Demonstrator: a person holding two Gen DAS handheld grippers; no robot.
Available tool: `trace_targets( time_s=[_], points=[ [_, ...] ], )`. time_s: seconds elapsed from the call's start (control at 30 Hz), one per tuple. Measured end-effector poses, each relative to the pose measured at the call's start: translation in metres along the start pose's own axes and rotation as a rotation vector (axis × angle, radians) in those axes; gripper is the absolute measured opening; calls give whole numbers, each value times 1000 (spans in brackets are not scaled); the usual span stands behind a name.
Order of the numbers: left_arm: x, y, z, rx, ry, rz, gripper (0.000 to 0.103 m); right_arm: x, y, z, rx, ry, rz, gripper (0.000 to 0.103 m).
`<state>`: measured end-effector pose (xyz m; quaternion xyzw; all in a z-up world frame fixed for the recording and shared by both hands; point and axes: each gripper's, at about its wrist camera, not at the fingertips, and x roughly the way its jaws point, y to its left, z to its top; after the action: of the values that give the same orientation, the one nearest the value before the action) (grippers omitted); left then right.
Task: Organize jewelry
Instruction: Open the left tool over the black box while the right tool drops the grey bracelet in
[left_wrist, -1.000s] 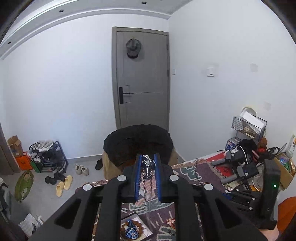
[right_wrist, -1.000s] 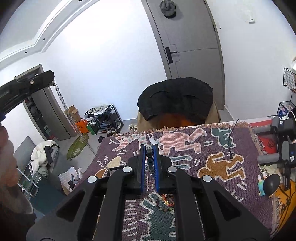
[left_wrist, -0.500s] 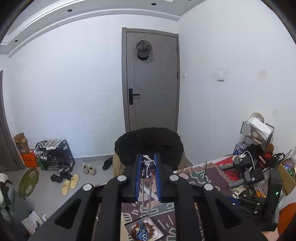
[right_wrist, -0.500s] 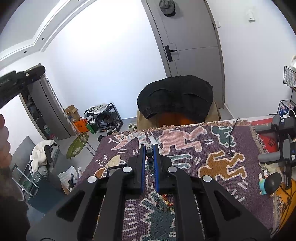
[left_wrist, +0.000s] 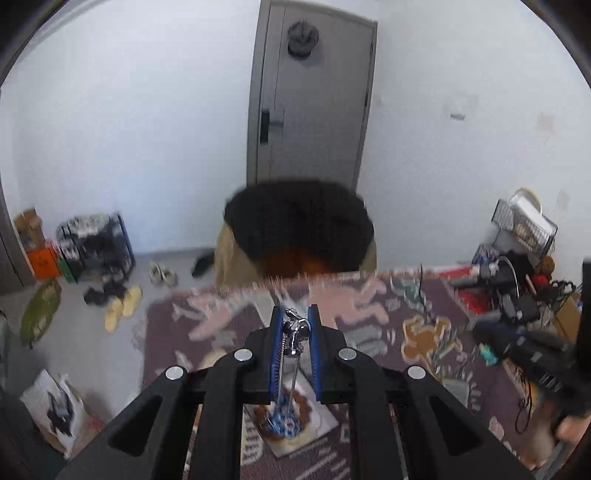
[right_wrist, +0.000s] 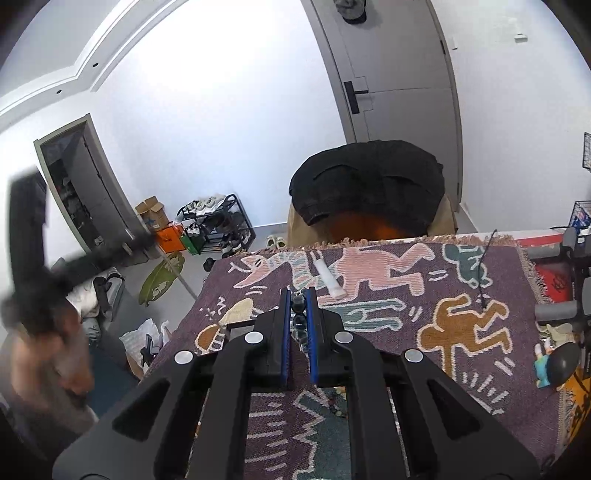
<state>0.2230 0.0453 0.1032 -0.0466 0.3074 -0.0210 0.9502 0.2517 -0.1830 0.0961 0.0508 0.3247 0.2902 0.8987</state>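
Observation:
My left gripper (left_wrist: 294, 314) is shut on the clasp end of a silver chain necklace (left_wrist: 293, 332), which hangs down between the blue pads toward a white tray (left_wrist: 314, 421). The tray holds a blue beaded piece (left_wrist: 282, 424) and a brown bead bracelet. My right gripper (right_wrist: 297, 295) is shut on a dark bead bracelet (right_wrist: 298, 314), held above the patterned rug (right_wrist: 461, 332); more beads hang below (right_wrist: 334, 404). The left hand and gripper show as a blur at the left edge of the right wrist view (right_wrist: 33, 280).
A white tube (right_wrist: 328, 277) lies on the rug ahead of my right gripper. A chair draped in black (right_wrist: 369, 188) stands behind the table. Grey tools and clutter (right_wrist: 561, 302) sit at the right edge. A thin black antenna (right_wrist: 485, 269) stands on the rug.
The left gripper has tilted and dropped toward the table with the chain, so the rug and tray now fill more of its view. The right gripper has barely moved.

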Motion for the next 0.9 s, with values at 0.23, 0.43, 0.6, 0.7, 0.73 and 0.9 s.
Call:
trace_targets(
  time_s=[0.23, 0.43, 0.6, 0.7, 0.73, 0.9],
  points=[
    [60, 15, -56, -73, 125, -78, 12, 30, 14, -7, -15, 45, 14, 9],
    [87, 21, -86, -108, 171, -93, 49, 59, 28, -17, -24, 89, 40, 9],
    [77, 52, -94, -200, 104, -82, 75, 85, 42, -26, -39, 129, 52, 9],
    [70, 68, -99, -218, 98, -48, 75, 105, 47, -33, -40, 162, 62, 9],
    [66, 74, -102, -227, 94, -43, 75, 113, 49, -36, -39, 176, 64, 9],
    [51, 92, -109, -244, 68, -8, 77, 141, 54, -49, -41, 222, 51, 10]
  ],
)
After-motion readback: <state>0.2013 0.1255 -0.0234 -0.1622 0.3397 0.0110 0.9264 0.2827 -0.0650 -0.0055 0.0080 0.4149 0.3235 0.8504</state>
